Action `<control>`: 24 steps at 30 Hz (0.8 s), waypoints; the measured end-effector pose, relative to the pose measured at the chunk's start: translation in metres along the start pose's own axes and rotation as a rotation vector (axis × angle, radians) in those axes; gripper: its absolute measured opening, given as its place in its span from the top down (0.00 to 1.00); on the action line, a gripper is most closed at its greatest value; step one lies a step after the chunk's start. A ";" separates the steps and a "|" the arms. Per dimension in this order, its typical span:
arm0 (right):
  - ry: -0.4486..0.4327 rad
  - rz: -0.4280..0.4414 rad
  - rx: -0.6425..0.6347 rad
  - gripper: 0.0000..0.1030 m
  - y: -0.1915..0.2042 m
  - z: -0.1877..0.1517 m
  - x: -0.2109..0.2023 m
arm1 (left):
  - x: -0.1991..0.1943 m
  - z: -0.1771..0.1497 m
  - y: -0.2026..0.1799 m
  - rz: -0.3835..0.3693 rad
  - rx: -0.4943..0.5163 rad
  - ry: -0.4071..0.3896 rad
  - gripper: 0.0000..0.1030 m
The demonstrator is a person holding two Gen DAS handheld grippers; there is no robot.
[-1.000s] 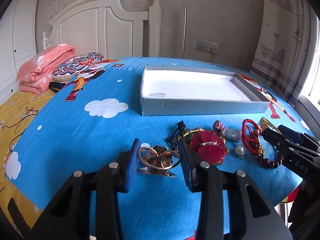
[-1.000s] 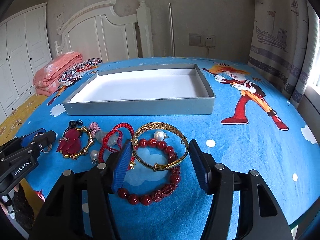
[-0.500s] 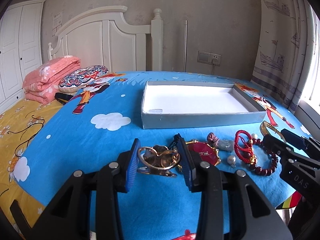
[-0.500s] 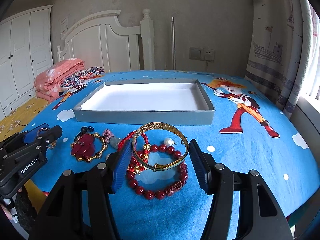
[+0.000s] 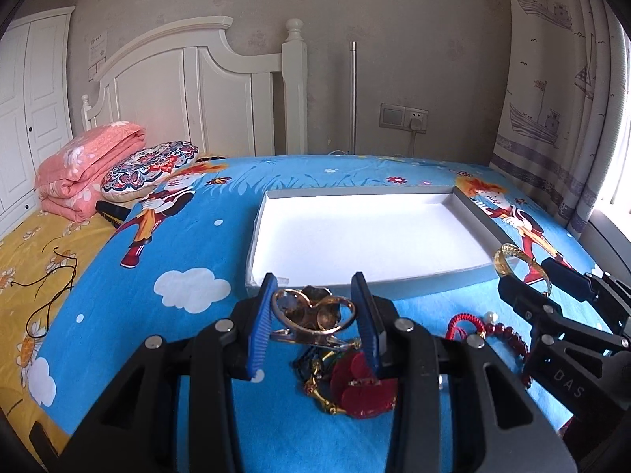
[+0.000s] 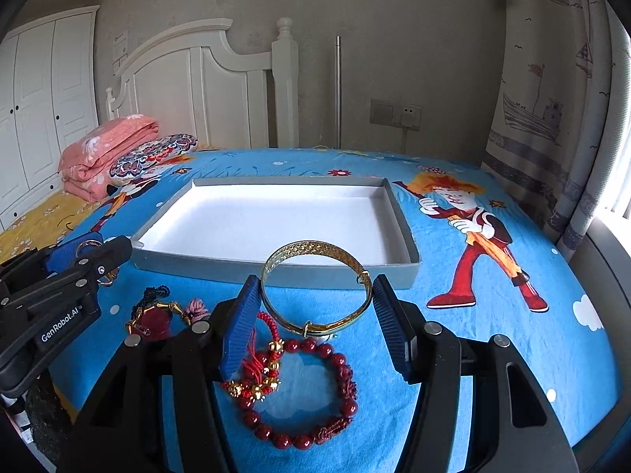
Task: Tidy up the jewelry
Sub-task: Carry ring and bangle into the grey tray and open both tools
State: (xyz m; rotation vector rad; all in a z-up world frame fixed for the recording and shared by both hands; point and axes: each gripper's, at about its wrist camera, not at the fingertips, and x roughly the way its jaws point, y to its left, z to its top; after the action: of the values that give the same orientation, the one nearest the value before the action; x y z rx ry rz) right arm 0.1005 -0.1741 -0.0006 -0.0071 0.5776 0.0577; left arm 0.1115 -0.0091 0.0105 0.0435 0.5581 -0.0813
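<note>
My left gripper is shut on a gold hair clip and holds it above the blue bedsheet, just short of the grey tray's near wall. My right gripper is shut on a gold bangle, lifted before the tray. On the sheet below lie a red bead bracelet, a red cord bracelet and a red and gold brooch. The tray's white inside is bare.
A folded pink blanket and a patterned pillow lie far left by the white headboard. Curtains hang on the right. The bed's near edge runs just below the jewelry.
Both grippers have risen and moved forward towards the tray, carrying the hair clip and the bangle off the sheet. The other jewelry stays on the sheet.
</note>
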 end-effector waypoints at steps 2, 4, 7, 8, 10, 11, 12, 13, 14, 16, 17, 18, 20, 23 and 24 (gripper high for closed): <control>0.011 -0.001 -0.010 0.46 0.000 0.011 0.010 | 0.009 0.012 -0.001 0.001 -0.003 0.009 0.63; 0.022 0.003 -0.012 0.46 0.000 0.022 0.021 | 0.023 0.025 -0.002 -0.005 -0.006 0.032 0.63; 0.057 0.008 -0.003 0.46 -0.002 0.039 0.042 | 0.047 0.045 -0.006 -0.014 -0.007 0.075 0.63; 0.066 0.009 -0.002 0.46 -0.003 0.044 0.049 | 0.055 0.051 -0.007 -0.012 -0.007 0.088 0.63; 0.085 0.003 -0.009 0.46 -0.003 0.053 0.063 | 0.071 0.062 -0.010 -0.006 -0.006 0.111 0.63; 0.093 -0.002 -0.010 0.46 -0.002 0.056 0.070 | 0.079 0.065 -0.012 0.004 -0.003 0.118 0.63; 0.102 -0.006 -0.010 0.46 -0.002 0.059 0.077 | 0.086 0.069 -0.013 0.018 -0.001 0.122 0.63; 0.114 -0.009 -0.008 0.46 -0.003 0.061 0.085 | 0.094 0.072 -0.015 0.030 0.001 0.129 0.63; 0.126 -0.015 -0.007 0.46 -0.003 0.063 0.091 | 0.101 0.073 -0.015 0.036 0.003 0.139 0.63; 0.142 -0.021 -0.005 0.46 -0.004 0.066 0.102 | 0.115 0.076 -0.014 0.057 -0.005 0.160 0.63; 0.148 -0.023 -0.005 0.46 -0.005 0.067 0.106 | 0.121 0.077 -0.013 0.062 -0.013 0.172 0.63; 0.151 -0.027 -0.006 0.46 -0.006 0.069 0.110 | 0.128 0.077 -0.010 0.062 -0.020 0.188 0.63; 0.158 -0.029 -0.003 0.46 -0.008 0.069 0.117 | 0.139 0.076 -0.008 0.064 -0.023 0.216 0.63; 0.185 -0.028 0.005 0.37 -0.011 0.068 0.126 | 0.149 0.073 -0.003 0.081 -0.032 0.238 0.53; 0.177 -0.030 0.011 0.33 -0.012 0.067 0.124 | 0.148 0.072 0.000 0.083 -0.042 0.236 0.42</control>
State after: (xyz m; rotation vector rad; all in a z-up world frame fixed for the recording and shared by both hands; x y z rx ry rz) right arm 0.2413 -0.1779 -0.0117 -0.0099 0.7544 0.0245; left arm 0.2748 -0.0238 -0.0066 0.0352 0.7929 0.0168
